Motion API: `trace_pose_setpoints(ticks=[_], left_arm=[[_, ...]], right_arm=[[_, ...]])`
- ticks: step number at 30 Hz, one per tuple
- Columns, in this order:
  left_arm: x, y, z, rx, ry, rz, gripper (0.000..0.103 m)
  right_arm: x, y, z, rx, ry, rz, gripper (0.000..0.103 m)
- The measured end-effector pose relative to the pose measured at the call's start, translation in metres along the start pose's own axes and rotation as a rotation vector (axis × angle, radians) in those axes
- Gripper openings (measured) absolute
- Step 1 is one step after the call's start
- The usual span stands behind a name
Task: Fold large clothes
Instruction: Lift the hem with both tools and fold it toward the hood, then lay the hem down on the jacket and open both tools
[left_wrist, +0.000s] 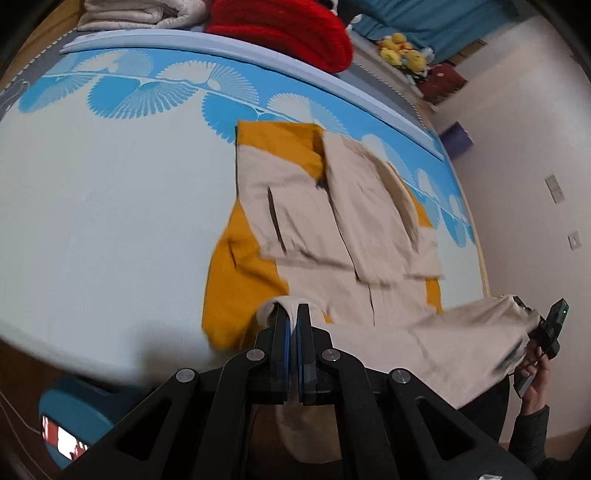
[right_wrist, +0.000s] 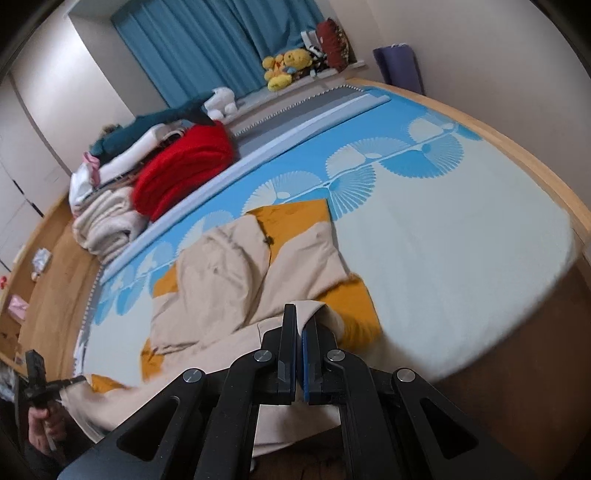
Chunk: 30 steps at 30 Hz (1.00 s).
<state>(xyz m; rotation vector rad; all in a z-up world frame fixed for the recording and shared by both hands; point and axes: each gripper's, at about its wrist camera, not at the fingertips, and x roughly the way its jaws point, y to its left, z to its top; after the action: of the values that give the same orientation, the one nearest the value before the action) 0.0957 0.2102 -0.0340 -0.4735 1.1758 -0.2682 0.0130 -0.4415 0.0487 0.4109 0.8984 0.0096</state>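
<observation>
Your left tongs (left_wrist: 294, 314) are clenched on a fold of beige cloth at the near hem of the coat (left_wrist: 332, 221). Your right tongs (right_wrist: 301, 317) are likewise clenched on beige hem cloth. In the left wrist view the right tongs show at the right edge, with the hem stretched between the two grips and hanging off the near side of the bed (left_wrist: 110, 206).

The coat is beige outside with a mustard lining. It lies on the pale sheet, its near part lifted toward you, its far part flat against the blue fan pattern. Both front panels are already turned inward, so lining shows only at the collar end and along both sides.

Judgement: the side folds are done; the lengthwise fold is in hand. What is left is to carry the held hem toward the far collar edge, lay it down square, then release and smooth. Keep both grips level, or the hem may land skewed.

Beyond the coat, at the far edge, sit a red blanket (right_wrist: 181, 170) and folded pale bedding (right_wrist: 107, 221).
</observation>
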Motion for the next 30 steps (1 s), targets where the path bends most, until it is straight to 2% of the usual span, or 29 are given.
trace_pose_setpoints(ticks=[5,8,10,13,16,19,20,22,24,25,28,30], left_arm=[[0.061,0.011,0.07,-0.001,0.048,0.049,0.002],[0.091,0.026,0.086,-0.062,0.057,0.053,0.002],[0.109,0.033,0.09,-0.101,0.089,0.073,0.002],[0.124,0.026,0.096,-0.059,0.121,0.124,0.002],[0.126,0.024,0.105,-0.05,0.117,0.137,0.006],[0.111,0.035,0.109,-0.134,0.073,0.086,0.012],[0.105,0.037,0.11,-0.15,0.05,0.083,0.013],[0.088,0.045,0.109,-0.18,-0.008,0.079,0.016],[0.077,0.054,0.106,-0.209,-0.037,0.063,0.018],[0.075,0.058,0.104,-0.217,-0.041,0.066,0.022],[0.08,0.066,0.095,-0.223,-0.005,0.106,0.026],[0.088,0.068,0.09,-0.215,0.027,0.126,0.027]], right_arm=[[0.09,-0.001,0.063,-0.013,0.055,-0.023,0.002],[0.159,-0.005,0.091,-0.015,0.112,-0.061,0.002],[0.195,-0.01,0.093,-0.01,0.138,-0.083,0.002],[0.238,-0.021,0.093,0.002,0.21,-0.12,0.002],[0.251,-0.023,0.096,0.002,0.22,-0.124,0.002],[0.248,-0.026,0.099,0.042,0.199,-0.091,0.005],[0.244,-0.029,0.1,0.068,0.185,-0.066,0.01],[0.231,-0.034,0.104,0.098,0.128,-0.07,0.016],[0.217,-0.042,0.106,0.128,0.067,-0.096,0.031],[0.212,-0.047,0.105,0.146,0.052,-0.105,0.041],[0.21,-0.054,0.099,0.15,0.074,-0.114,0.042],[0.22,-0.054,0.091,0.134,0.135,-0.104,0.042]])
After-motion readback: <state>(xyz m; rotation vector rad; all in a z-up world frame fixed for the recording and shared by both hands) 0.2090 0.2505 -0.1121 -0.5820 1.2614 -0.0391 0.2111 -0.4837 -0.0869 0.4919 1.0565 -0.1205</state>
